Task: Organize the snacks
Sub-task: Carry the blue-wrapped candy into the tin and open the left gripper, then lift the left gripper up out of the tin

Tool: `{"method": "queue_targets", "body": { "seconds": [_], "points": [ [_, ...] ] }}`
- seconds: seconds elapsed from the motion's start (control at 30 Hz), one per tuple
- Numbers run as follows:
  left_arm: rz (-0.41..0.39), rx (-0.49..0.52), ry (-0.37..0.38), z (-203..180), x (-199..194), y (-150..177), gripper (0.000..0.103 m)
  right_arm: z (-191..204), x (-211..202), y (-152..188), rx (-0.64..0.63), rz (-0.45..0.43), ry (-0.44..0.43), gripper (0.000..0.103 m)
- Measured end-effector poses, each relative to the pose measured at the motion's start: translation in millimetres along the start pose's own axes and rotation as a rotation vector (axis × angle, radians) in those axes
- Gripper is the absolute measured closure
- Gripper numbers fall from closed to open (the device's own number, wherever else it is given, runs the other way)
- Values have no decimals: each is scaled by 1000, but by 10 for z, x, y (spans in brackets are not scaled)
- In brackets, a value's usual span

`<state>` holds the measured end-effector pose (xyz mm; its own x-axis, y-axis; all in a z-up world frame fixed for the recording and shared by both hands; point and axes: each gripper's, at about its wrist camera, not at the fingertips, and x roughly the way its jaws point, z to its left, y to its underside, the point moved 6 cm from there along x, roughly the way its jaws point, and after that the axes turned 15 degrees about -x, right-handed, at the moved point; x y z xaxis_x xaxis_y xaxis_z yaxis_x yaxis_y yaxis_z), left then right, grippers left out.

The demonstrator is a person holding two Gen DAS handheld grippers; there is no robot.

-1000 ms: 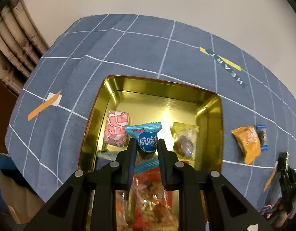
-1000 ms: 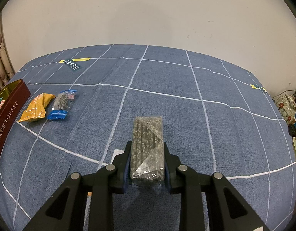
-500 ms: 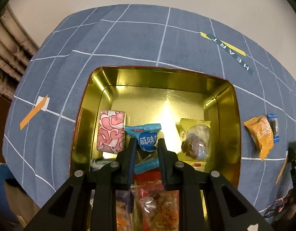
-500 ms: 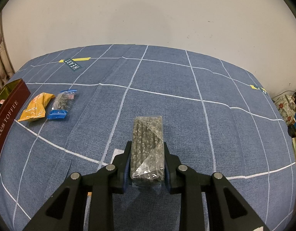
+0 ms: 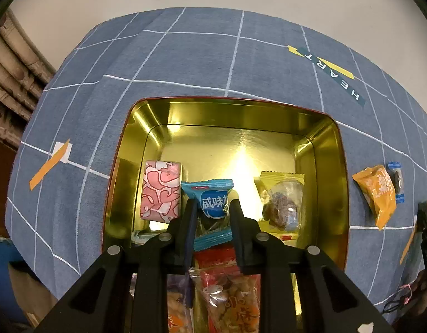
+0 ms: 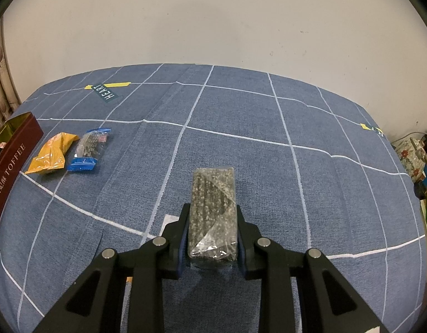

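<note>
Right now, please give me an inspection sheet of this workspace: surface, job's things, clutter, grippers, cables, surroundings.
Surface: blue grid tablecloth, tape marks, a HEART label.
Job's things: gold tin holding a pink packet, a yellow packet and red packets; orange packet and blue-ended packet lie on the cloth beside the tin.
Clutter: nothing seen.
Grippers: left gripper jaws opening, light blue packet between them over the tin; right gripper shut on dark sesame bar.
Cables: thin cords at table edge.
Surroundings: plain wall, curtain.
</note>
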<state>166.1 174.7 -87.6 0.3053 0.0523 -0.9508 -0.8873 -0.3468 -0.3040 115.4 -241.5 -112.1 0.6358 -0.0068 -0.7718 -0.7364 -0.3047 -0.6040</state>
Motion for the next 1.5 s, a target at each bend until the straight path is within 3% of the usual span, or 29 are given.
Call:
{"method": "queue_targets", "body": {
  "seconds": [0.43, 0.8, 1.07, 1.33, 1.5],
  "points": [
    [13, -9, -8, 24, 8, 32, 73, 0, 0, 0, 0, 0, 0, 75],
    [5, -25, 40, 2, -163, 89, 64, -5, 2, 3, 1, -1, -1, 75],
    [-101, -7, 37, 55, -514, 191, 61, 3, 3, 3, 4, -1, -5, 75],
    [-201, -46, 25, 276, -864, 362, 47, -12, 5, 6, 0, -1, -10, 75],
    [-208, -65, 45, 409, -947, 496, 43, -19, 37, -38, 10, 40, -25, 75]
  ]
}}
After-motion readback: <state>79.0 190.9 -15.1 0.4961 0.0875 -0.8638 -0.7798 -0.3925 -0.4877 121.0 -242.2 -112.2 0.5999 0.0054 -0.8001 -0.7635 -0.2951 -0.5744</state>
